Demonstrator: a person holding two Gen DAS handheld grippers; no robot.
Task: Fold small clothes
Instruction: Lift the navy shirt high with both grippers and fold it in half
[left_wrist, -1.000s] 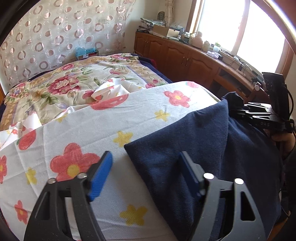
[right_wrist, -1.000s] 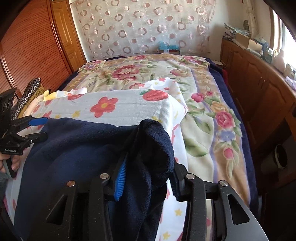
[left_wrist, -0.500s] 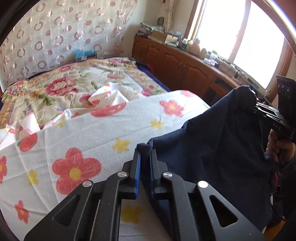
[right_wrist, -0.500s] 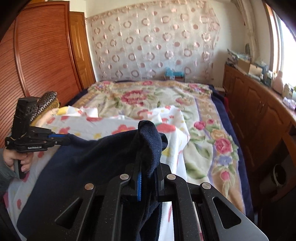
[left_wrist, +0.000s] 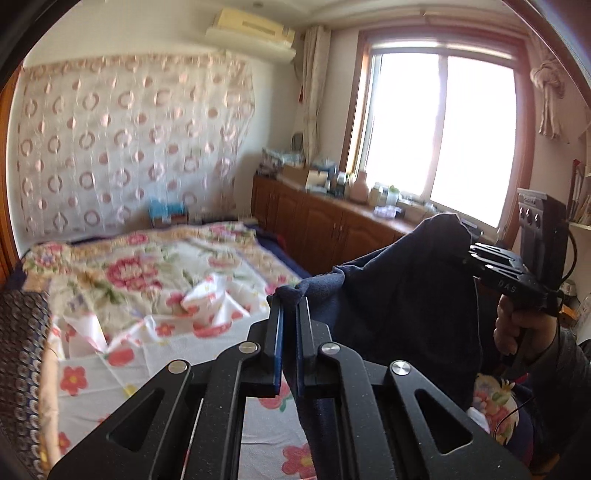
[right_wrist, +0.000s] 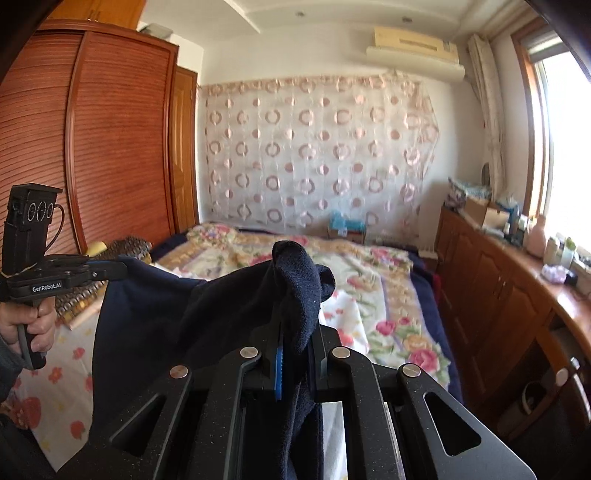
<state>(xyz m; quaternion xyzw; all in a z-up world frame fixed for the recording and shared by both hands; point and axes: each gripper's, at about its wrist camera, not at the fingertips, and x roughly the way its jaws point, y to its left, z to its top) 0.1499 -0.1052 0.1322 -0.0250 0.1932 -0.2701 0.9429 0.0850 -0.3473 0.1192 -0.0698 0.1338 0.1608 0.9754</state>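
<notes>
A dark navy garment (left_wrist: 399, 306) hangs in the air above the bed, stretched between both grippers. My left gripper (left_wrist: 290, 306) is shut on one top corner of it. My right gripper (right_wrist: 295, 328) is shut on the other top corner, with a fold of cloth (right_wrist: 295, 273) bunched over its fingertips. The right gripper also shows in the left wrist view (left_wrist: 480, 258), and the left gripper shows in the right wrist view (right_wrist: 107, 269). The garment's lower part hangs down out of view.
Below lies a white flowered towel (left_wrist: 110, 369) on a floral bedspread (right_wrist: 391, 295). A wooden cabinet (right_wrist: 498, 295) with clutter runs along the window side. A wooden wardrobe (right_wrist: 92, 147) stands on the other side. A patterned cushion (left_wrist: 22, 350) lies at the bed's left edge.
The left gripper closed on the garment's corner. Both grippers then rose, lifting the garment off the towel into the air.
</notes>
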